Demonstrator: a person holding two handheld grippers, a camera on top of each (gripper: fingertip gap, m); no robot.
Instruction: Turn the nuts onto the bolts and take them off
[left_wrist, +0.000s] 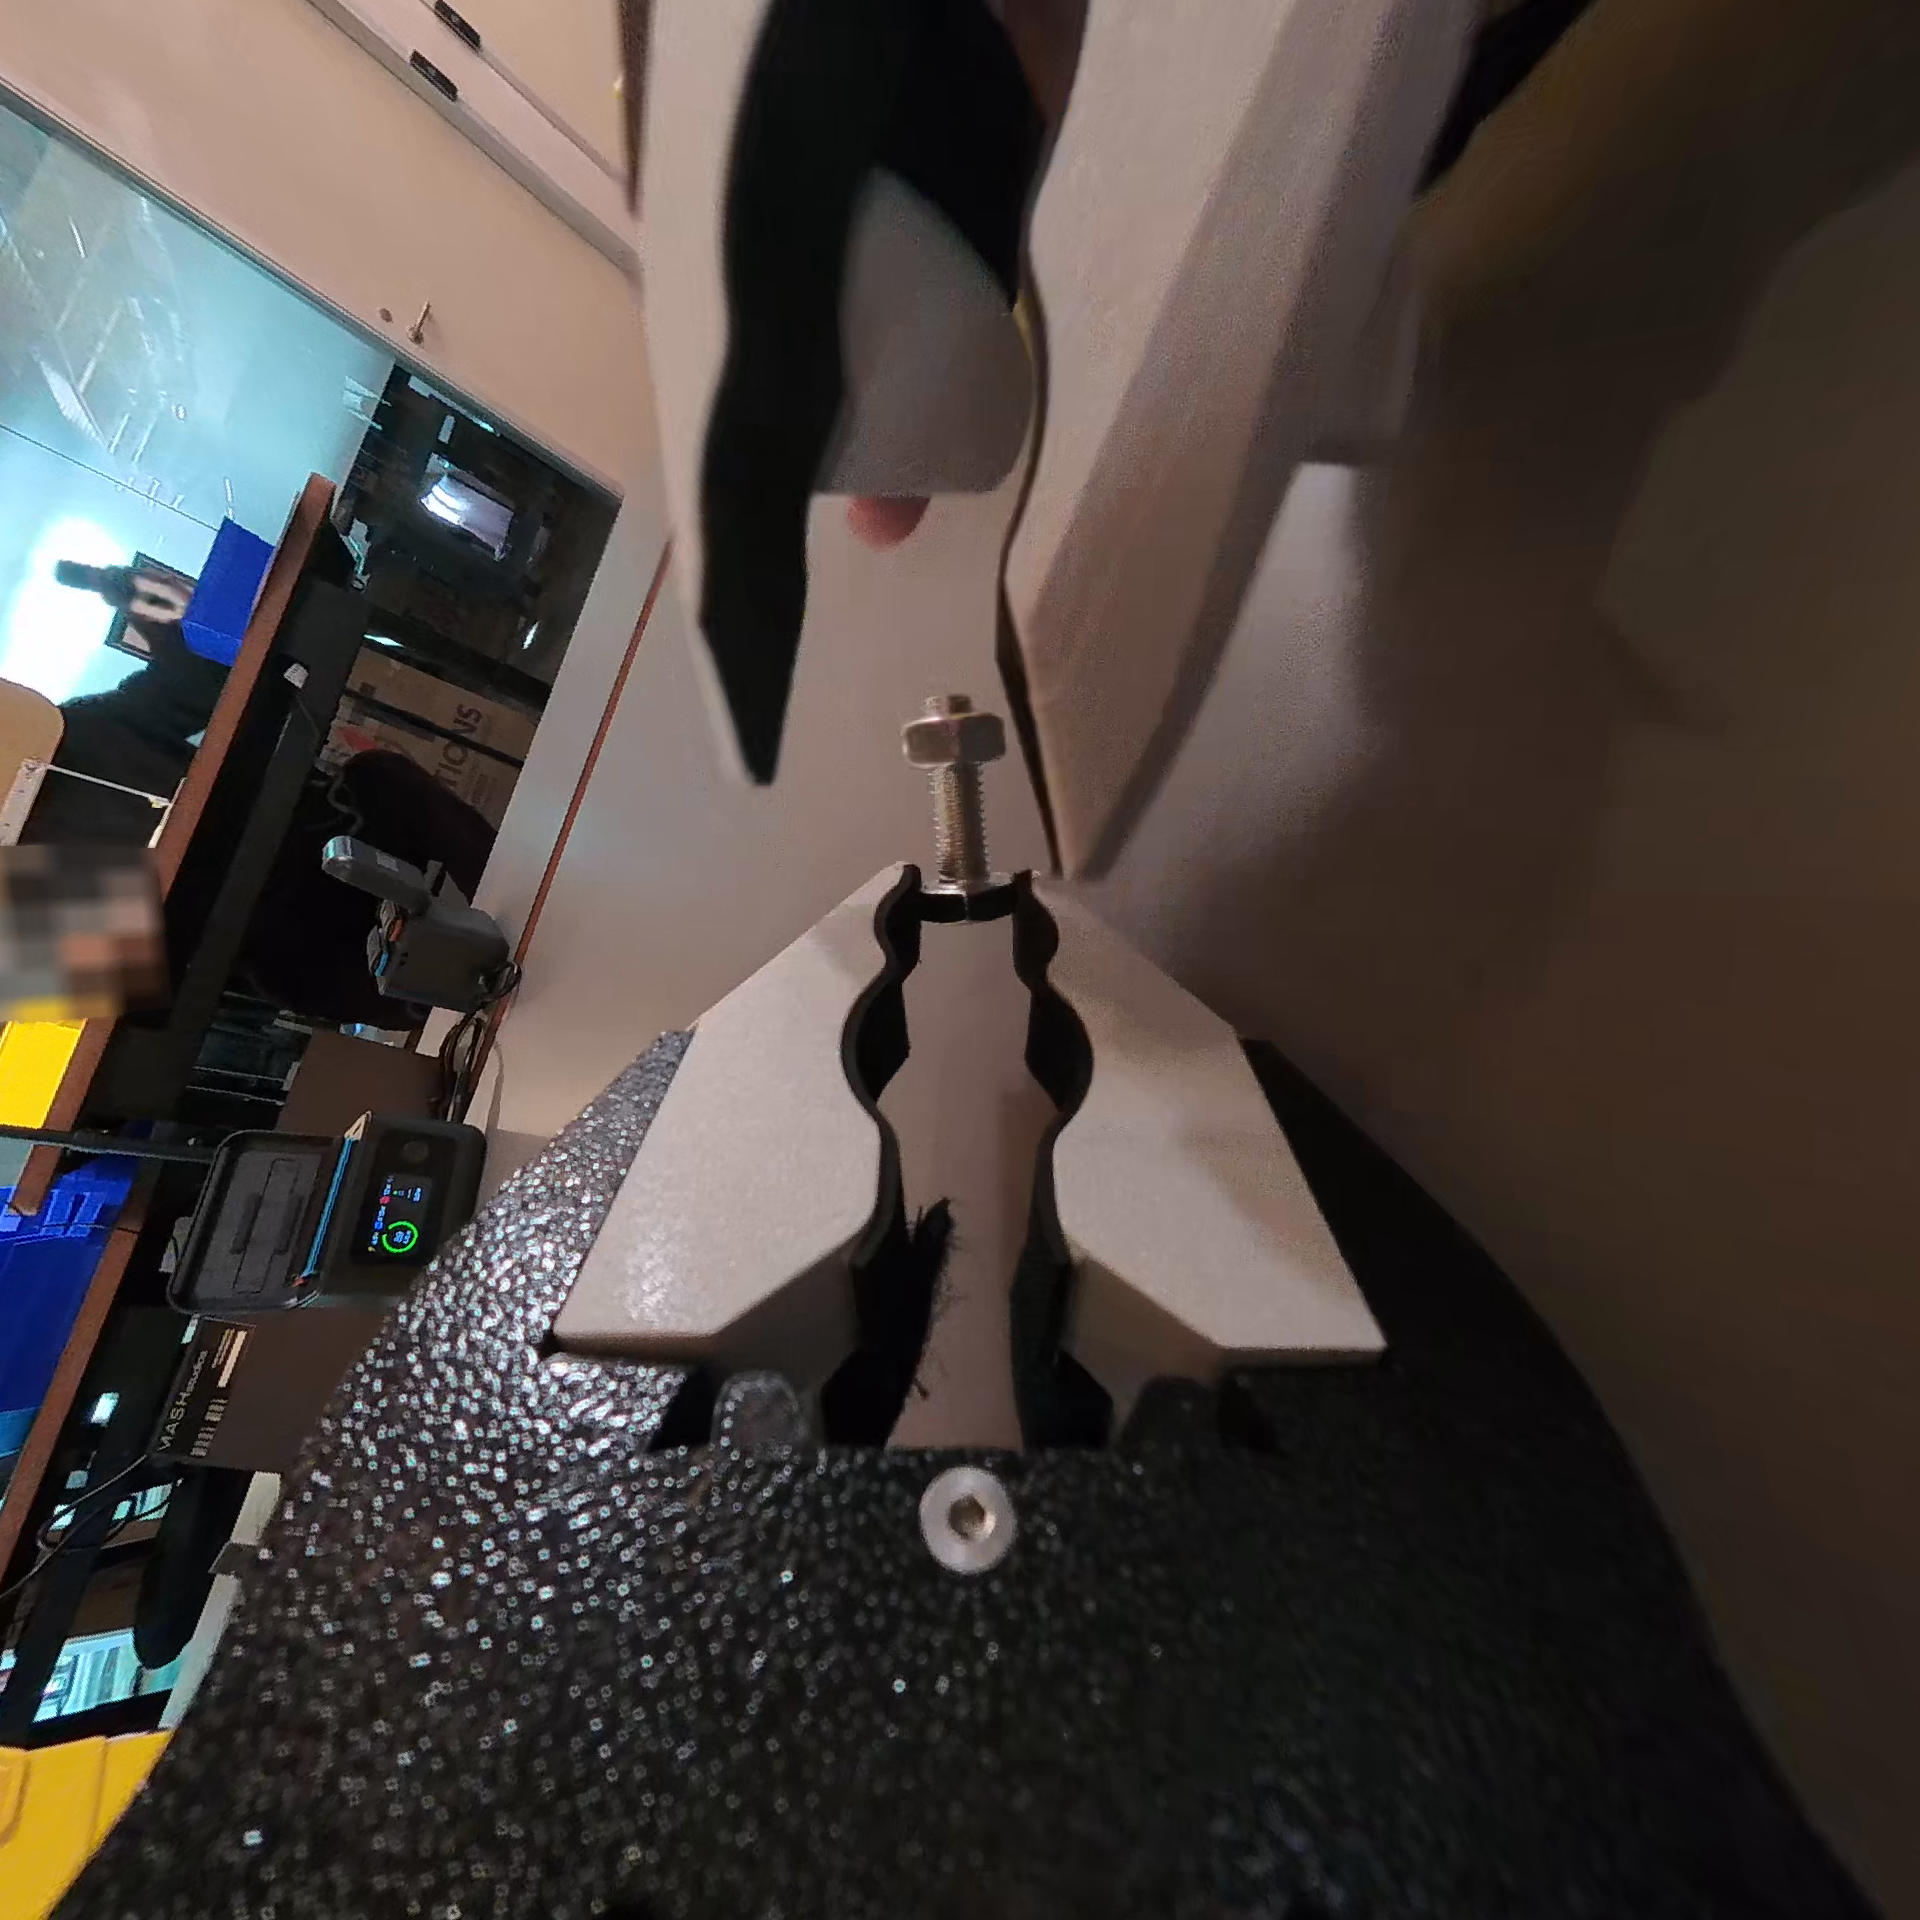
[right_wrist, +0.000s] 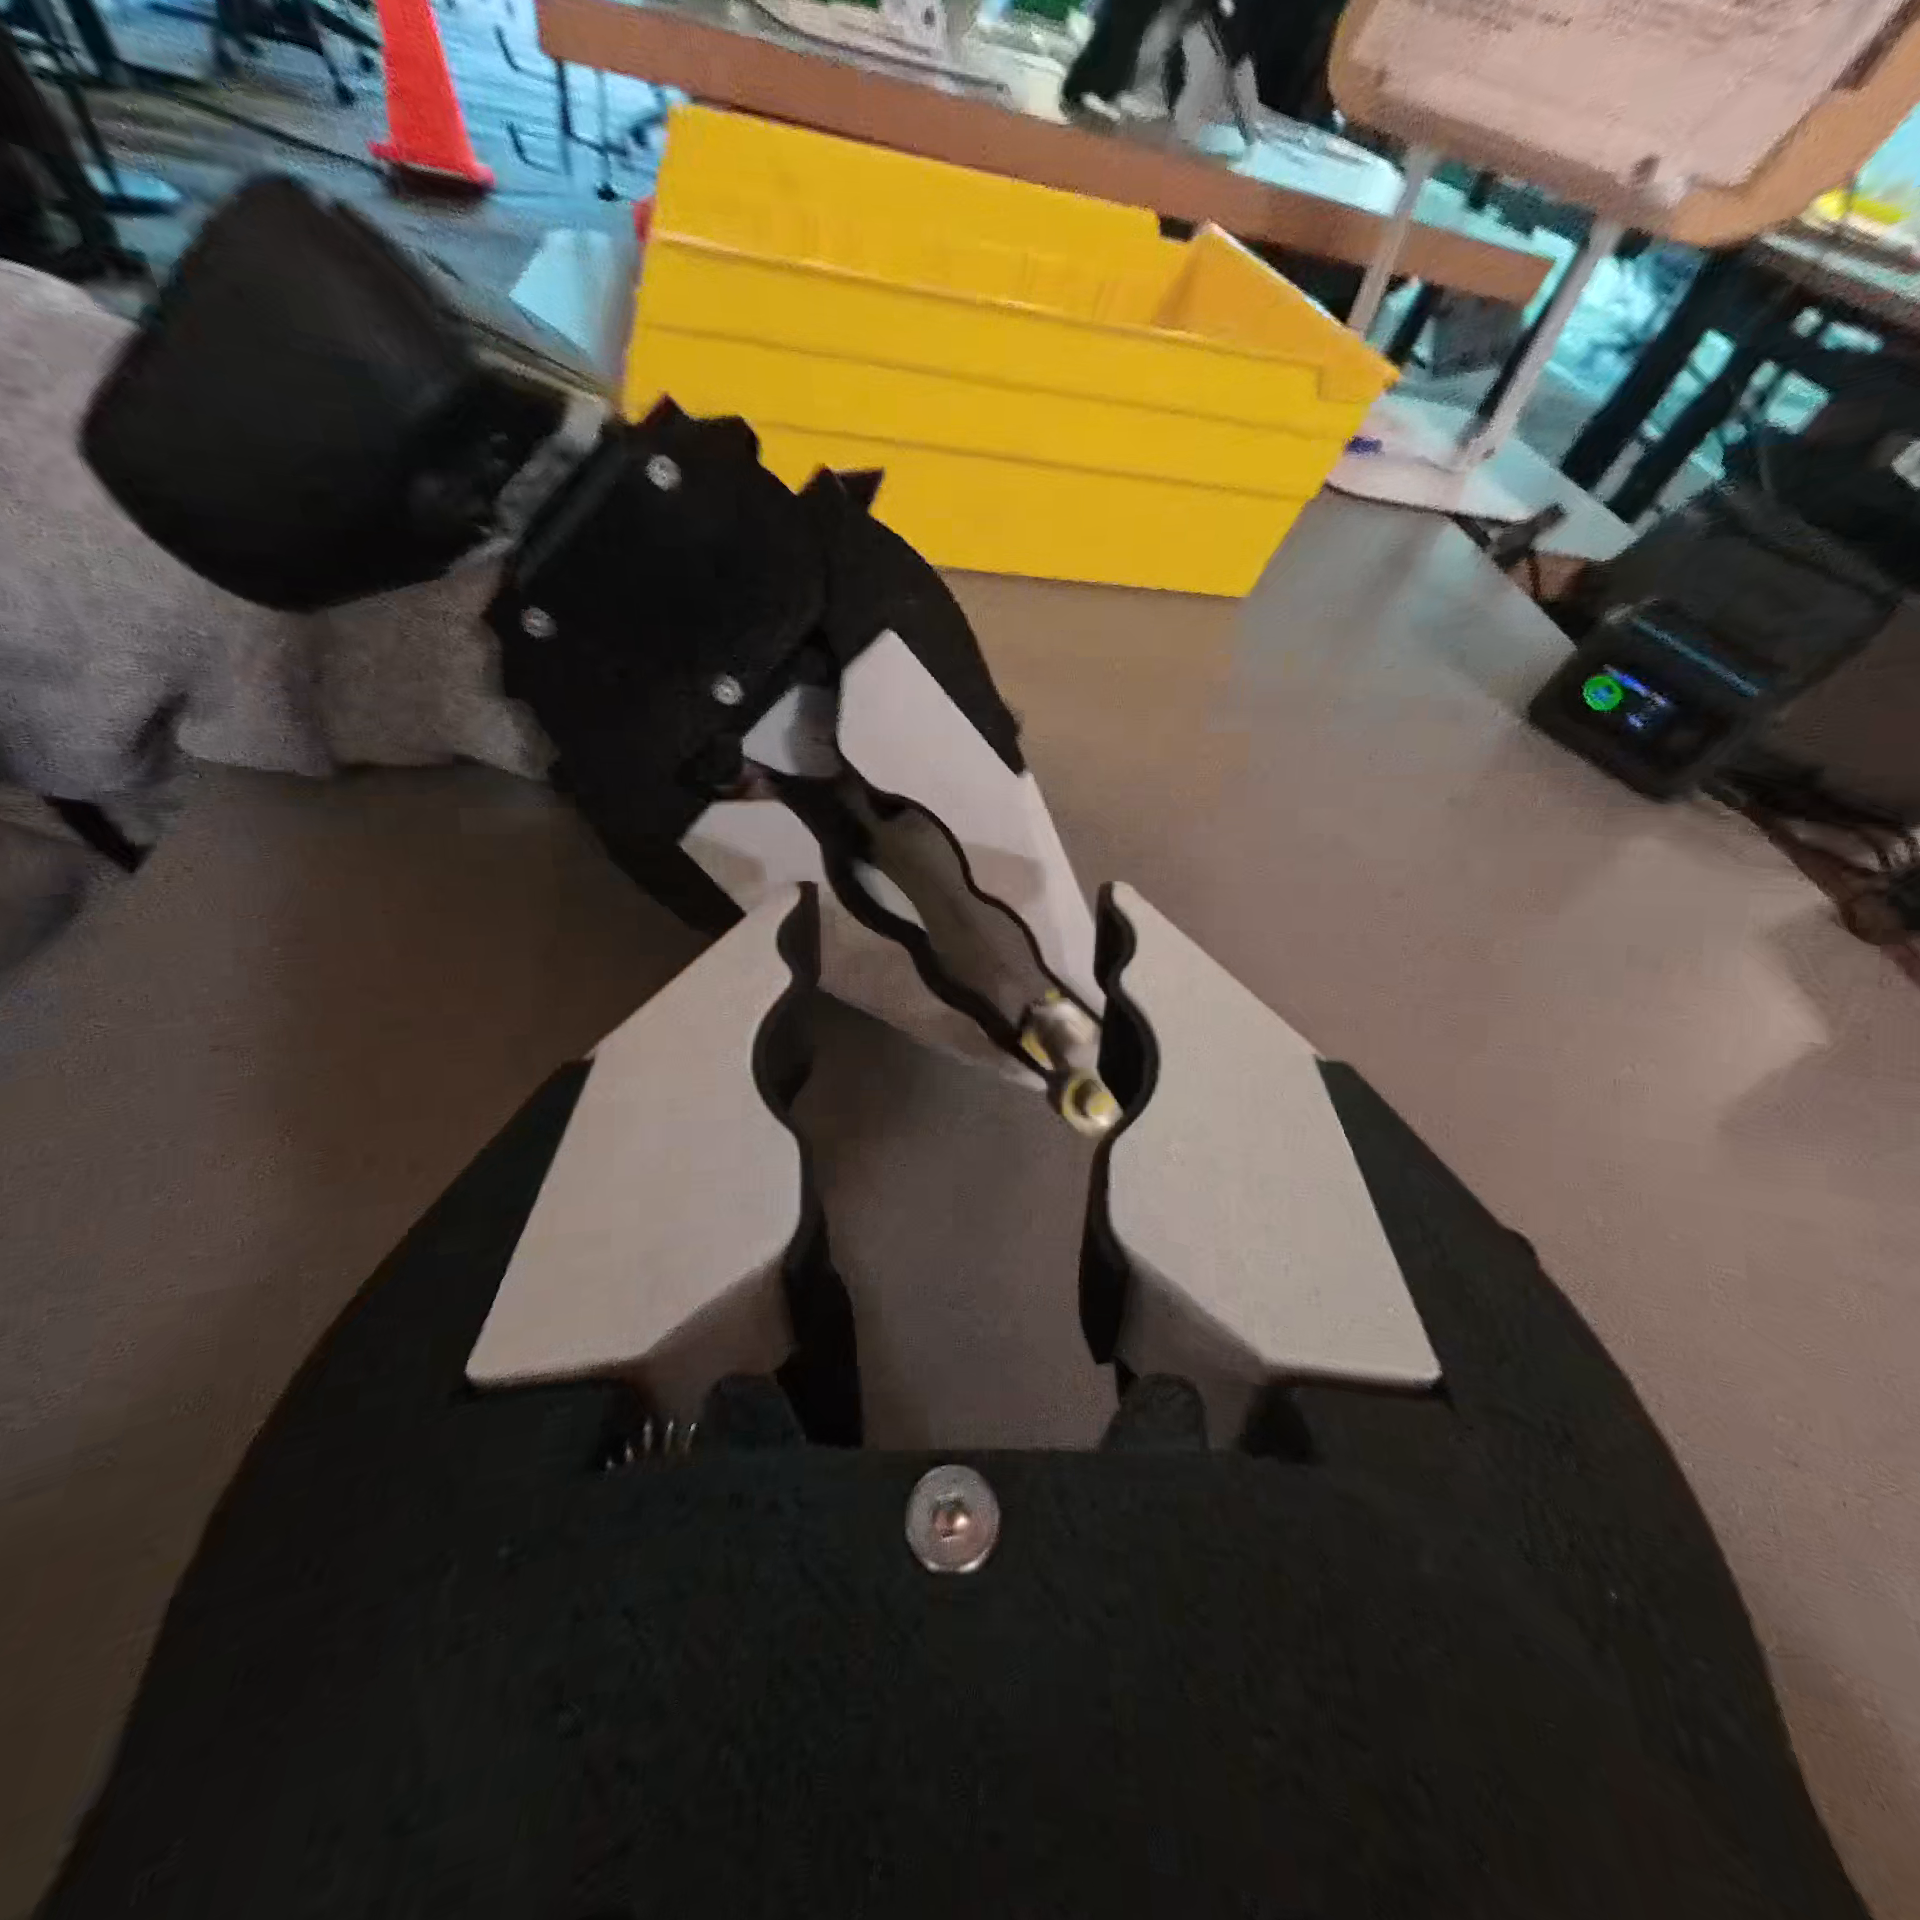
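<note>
My left gripper (left_wrist: 966, 894) is shut on the head end of a silver bolt (left_wrist: 961, 821), whose threaded shaft points away from the camera. A silver hex nut (left_wrist: 951, 740) sits near the bolt's far tip. My right gripper (right_wrist: 956, 914) is open. Its grey fingers (right_wrist: 665, 1143) stand on either side of the nut (right_wrist: 1086, 1101), which lies close to the right-hand finger; I cannot tell if it touches. In the left wrist view the right gripper (left_wrist: 904, 800) comes in from above with its jaws apart around the nut. The left gripper (right_wrist: 1039, 1029) shows in the right wrist view, tilted.
A yellow bin (right_wrist: 987, 416) stands on the brown table (right_wrist: 1403, 883) behind the grippers. A black device with a small lit screen (right_wrist: 1652, 696) sits at the right and shows in the left wrist view (left_wrist: 332, 1216). An orange cone (right_wrist: 426, 104) is far back. The tips of one gripper are about 6 cm away from the tips of the other.
</note>
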